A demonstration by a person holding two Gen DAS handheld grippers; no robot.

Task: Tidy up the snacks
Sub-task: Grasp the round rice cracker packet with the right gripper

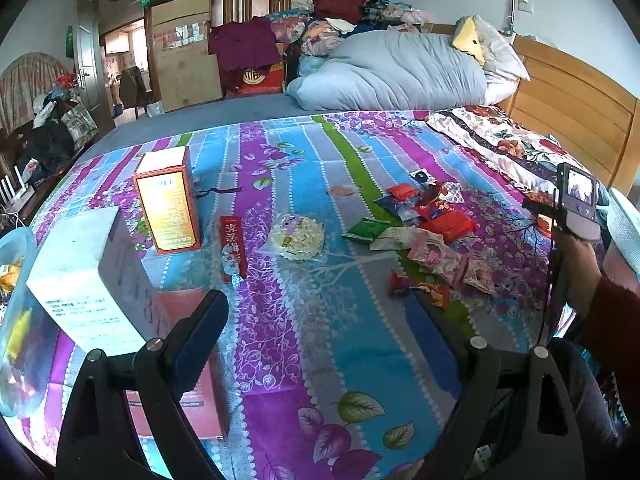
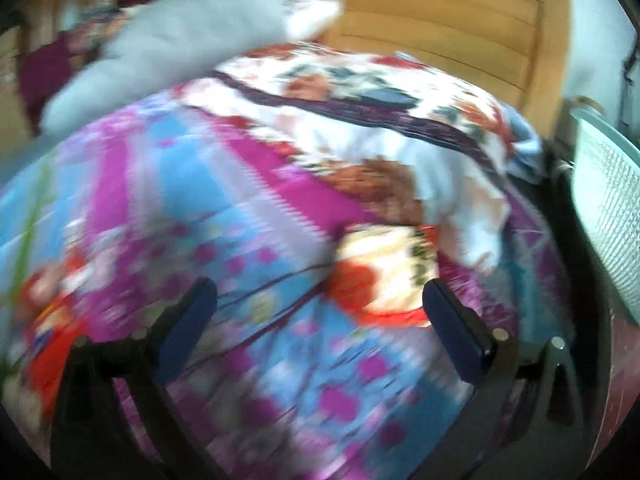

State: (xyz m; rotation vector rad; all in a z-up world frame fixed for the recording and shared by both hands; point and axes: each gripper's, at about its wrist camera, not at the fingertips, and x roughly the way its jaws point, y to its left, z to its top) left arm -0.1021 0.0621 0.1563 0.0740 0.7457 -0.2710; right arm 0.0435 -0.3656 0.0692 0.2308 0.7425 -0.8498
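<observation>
the right wrist view is smearing badly – the striped purple-and-blue floral bedsheet [image 2: 224, 208] and everything on it are blurring, so the cream-and-red snack packet [image 2: 384, 276] lying just ahead of the right gripper [image 2: 320, 308] is showing no readable print. the right gripper's jaws are standing spread wide, nothing between them; the packet is sitting on the sheet beyond the tips, nearer the right-hand finger. a white mesh basket [image 2: 608, 216] is getting cut off at the right edge.

in the left wrist view the left gripper [image 1: 320, 320] is angling down over bare sheet, jaws spread and gripping nothing. a clear plastic tub [image 1: 16, 320] is only partly showing at the left edge. a pile of small red, green and pink snack packets [image 1: 428, 232] is lying mid-bed, a round clear bag of pale puffs [image 1: 296, 236] beside it. an upright orange-and-red carton [image 1: 168, 204] and a white carton [image 1: 88, 280] are standing to the left – a person's hand [image 1: 580, 272] is gripping the other tool's handle at the right.
</observation>
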